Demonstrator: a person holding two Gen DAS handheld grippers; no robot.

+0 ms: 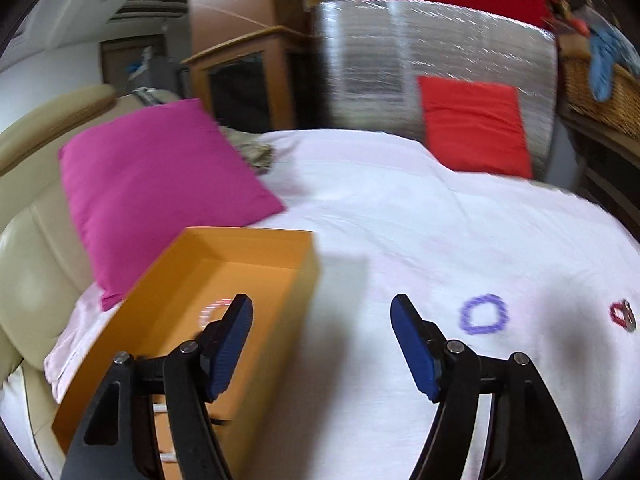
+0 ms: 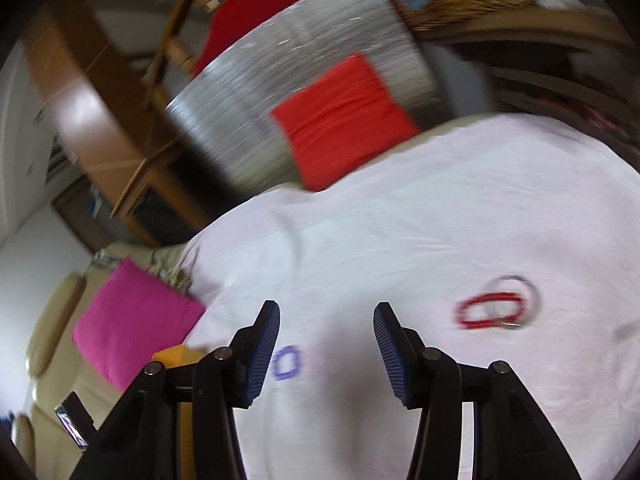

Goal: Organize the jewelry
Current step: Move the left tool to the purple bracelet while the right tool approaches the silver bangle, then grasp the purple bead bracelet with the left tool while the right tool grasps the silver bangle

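An open orange box [image 1: 224,276] sits on the white sheet at the left, and a pale pink bracelet [image 1: 210,312] lies inside it. My left gripper [image 1: 322,312] is open and empty, hovering over the box's right wall. A purple bead bracelet [image 1: 484,315] lies on the sheet to its right; it also shows in the right wrist view [image 2: 288,363]. A red bracelet [image 2: 490,312] lies overlapping a silver ring-shaped piece [image 2: 532,292] further right, seen also in the left wrist view [image 1: 622,314]. My right gripper [image 2: 326,320] is open and empty above the sheet, between the purple and red bracelets.
The white sheet [image 1: 400,220] covers a beige leather sofa [image 1: 28,248]. A magenta cushion [image 1: 160,184] leans behind the box. A red cushion [image 1: 476,124] rests against a silver wrapped panel [image 1: 400,60]. A wooden cabinet [image 1: 244,80] and wicker basket [image 1: 600,92] stand behind.
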